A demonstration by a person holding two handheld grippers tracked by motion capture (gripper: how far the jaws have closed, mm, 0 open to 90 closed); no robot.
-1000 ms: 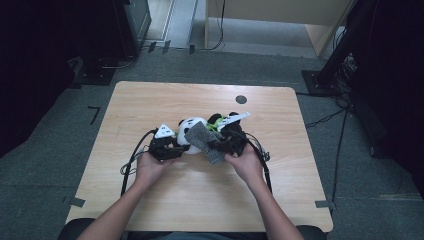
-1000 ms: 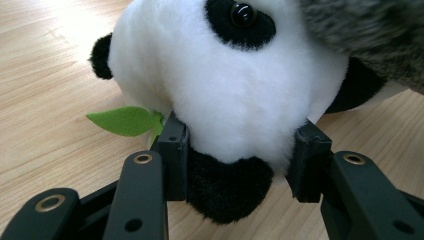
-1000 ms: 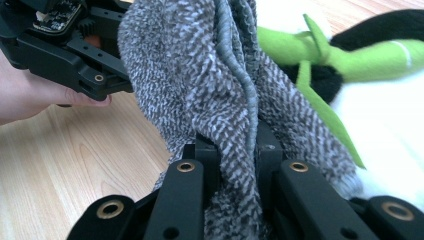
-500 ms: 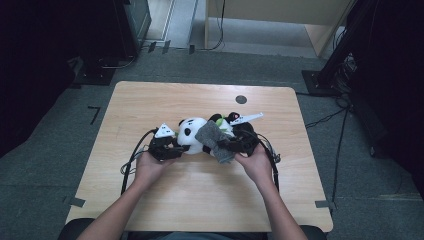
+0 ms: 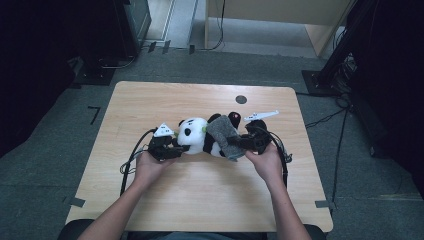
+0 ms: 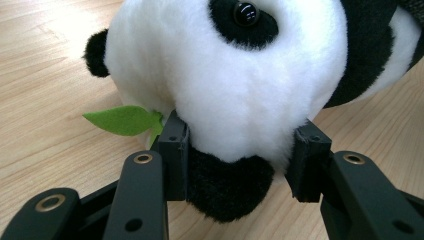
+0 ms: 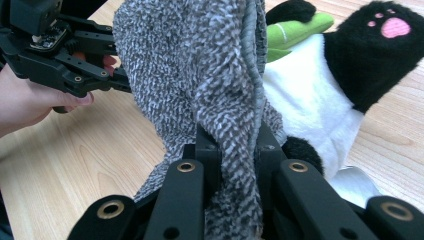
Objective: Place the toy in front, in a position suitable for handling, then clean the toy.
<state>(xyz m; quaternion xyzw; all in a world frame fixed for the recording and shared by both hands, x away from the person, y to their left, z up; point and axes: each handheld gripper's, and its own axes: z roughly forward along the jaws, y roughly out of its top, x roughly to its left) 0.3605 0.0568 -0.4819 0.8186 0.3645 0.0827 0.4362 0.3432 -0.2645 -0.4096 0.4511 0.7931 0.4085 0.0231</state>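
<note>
A black-and-white panda plush (image 5: 192,134) lies on its side in the middle of the wooden table (image 5: 150,100). My left gripper (image 5: 176,148) is shut on the panda's head (image 6: 225,75), with a pad pressed into each side near the black ear (image 6: 230,195); a green felt leaf (image 6: 122,120) pokes out beside the left pad. My right gripper (image 5: 239,143) is shut on a grey knitted cloth (image 5: 223,136), pinched between the jaws (image 7: 234,150). The cloth (image 7: 200,65) drapes over the panda's belly (image 7: 305,105). A black foot with a pink pad (image 7: 385,30) sticks out beyond it.
A small dark round spot (image 5: 241,99) marks the table's far side. Black cables (image 5: 131,160) trail from the left gripper toward the near left edge. The other hand (image 7: 30,100) shows behind the cloth in the right gripper view. Dark cabinets and grey floor surround the table.
My right gripper has moved to the right with the grey cloth, drawing it along the panda's body. The left gripper has kept its hold on the head in the same place.
</note>
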